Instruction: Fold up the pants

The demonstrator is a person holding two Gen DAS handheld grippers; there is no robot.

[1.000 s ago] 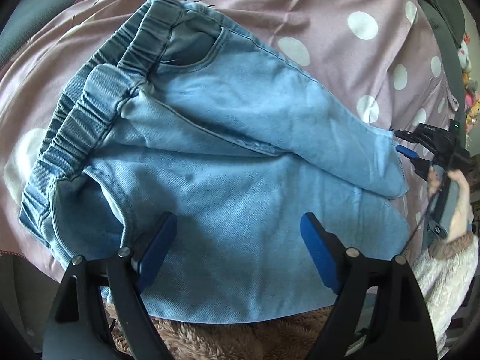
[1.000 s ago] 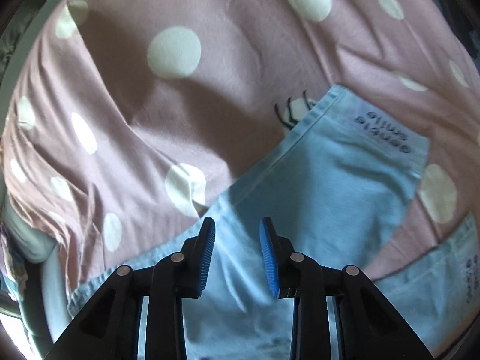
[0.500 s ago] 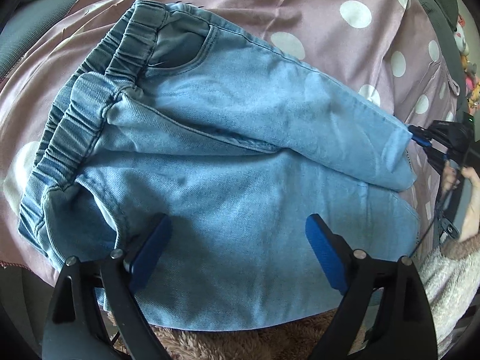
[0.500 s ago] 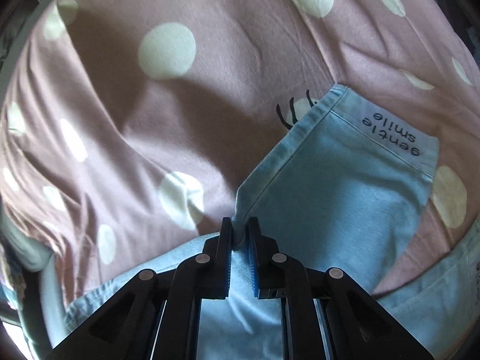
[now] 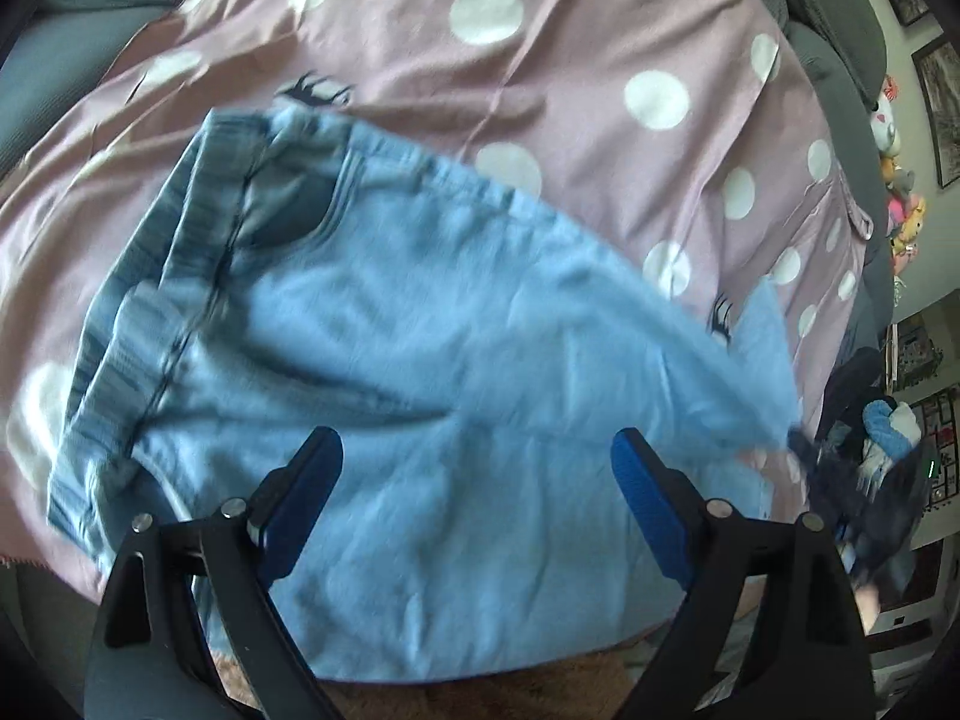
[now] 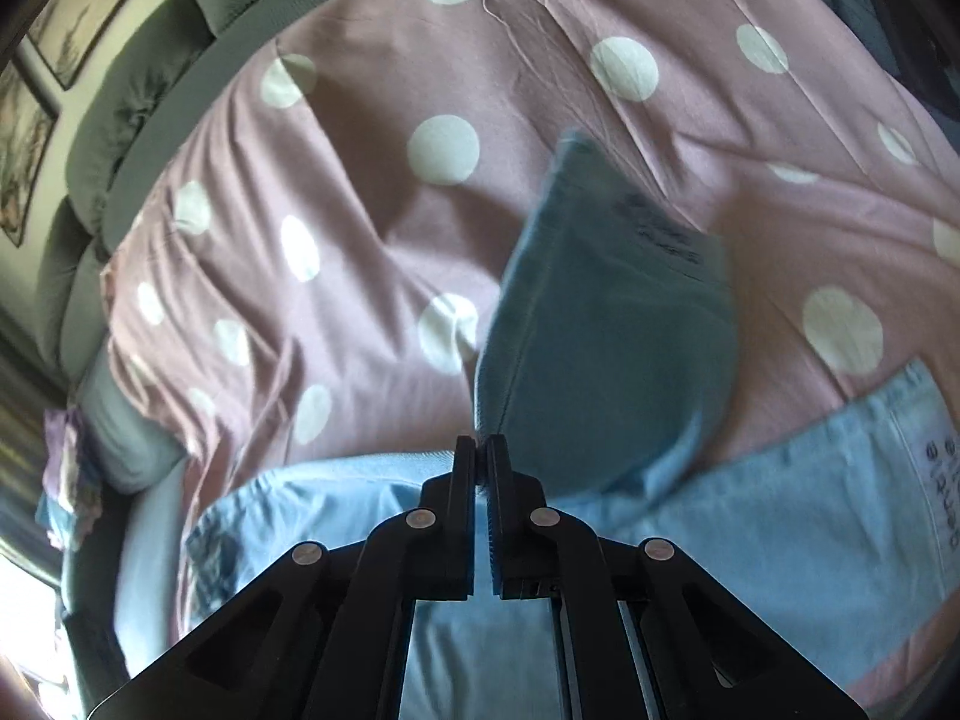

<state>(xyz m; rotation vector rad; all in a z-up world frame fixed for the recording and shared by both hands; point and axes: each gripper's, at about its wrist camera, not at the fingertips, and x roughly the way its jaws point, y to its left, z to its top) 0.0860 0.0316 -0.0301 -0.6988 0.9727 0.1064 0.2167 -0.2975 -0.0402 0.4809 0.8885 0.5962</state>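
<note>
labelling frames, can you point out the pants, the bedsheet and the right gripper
pants [image 5: 456, 360], left wrist view, middle of the denim
bedsheet [image 6: 360, 228], right wrist view, bare pink fabric between dots
right gripper [image 6: 482, 468], right wrist view, tips pinching a pant leg edge

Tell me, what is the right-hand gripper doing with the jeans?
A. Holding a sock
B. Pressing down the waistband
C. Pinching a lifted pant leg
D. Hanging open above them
C: the right gripper is closed on the edge of the raised pant leg.

Light blue denim pants [image 5: 420, 360] with an elastic waistband at the frame's left are spread across the centre, one leg end lifted at right.
</note>
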